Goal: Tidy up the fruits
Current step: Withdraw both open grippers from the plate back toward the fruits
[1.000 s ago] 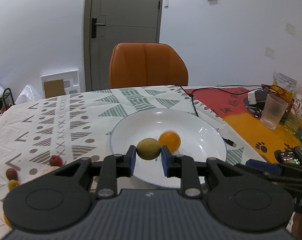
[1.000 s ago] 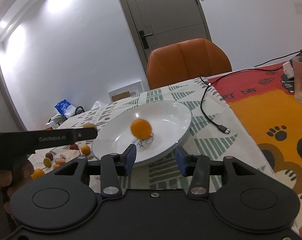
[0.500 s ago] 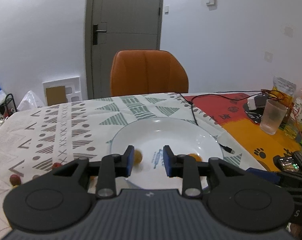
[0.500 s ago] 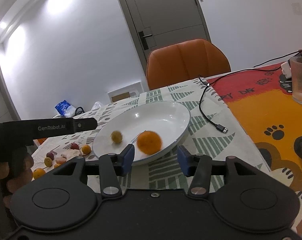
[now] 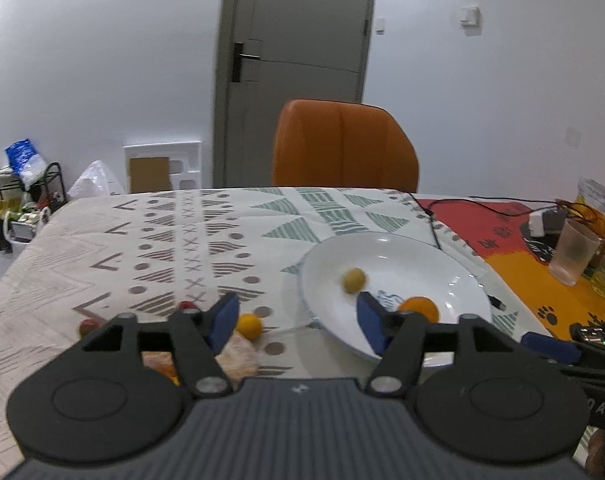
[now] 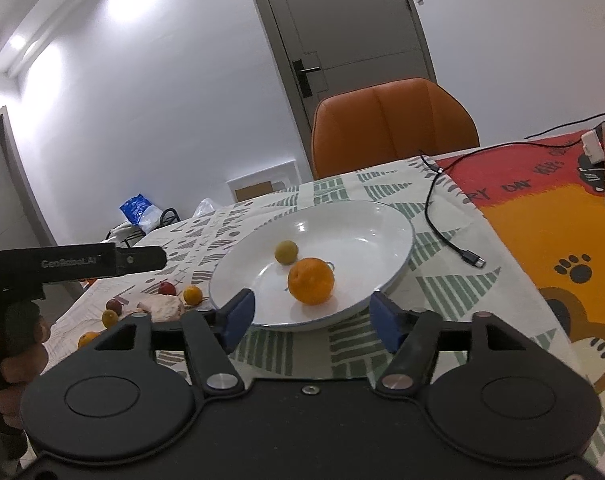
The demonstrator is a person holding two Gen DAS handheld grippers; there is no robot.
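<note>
Resting in white plate [image 6: 394, 236]: orange [image 6: 311, 281], green fruit [image 6: 286, 252]. Left gripper [image 5: 296, 322], right gripper [image 6: 312, 322] both just opened wide, nothing between jaws.

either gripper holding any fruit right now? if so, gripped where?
Nothing held. Left gripper and right gripper have just been opening, nothing between the jaws; the orange and green fruit lie loose in the plate.

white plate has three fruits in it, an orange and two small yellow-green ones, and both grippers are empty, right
Not quite: the white plate holds two fruits, the orange and one small yellow-green fruit, as the right wrist view shows. The rest stands: the left gripper and right gripper are both empty, jaws apart.
</note>
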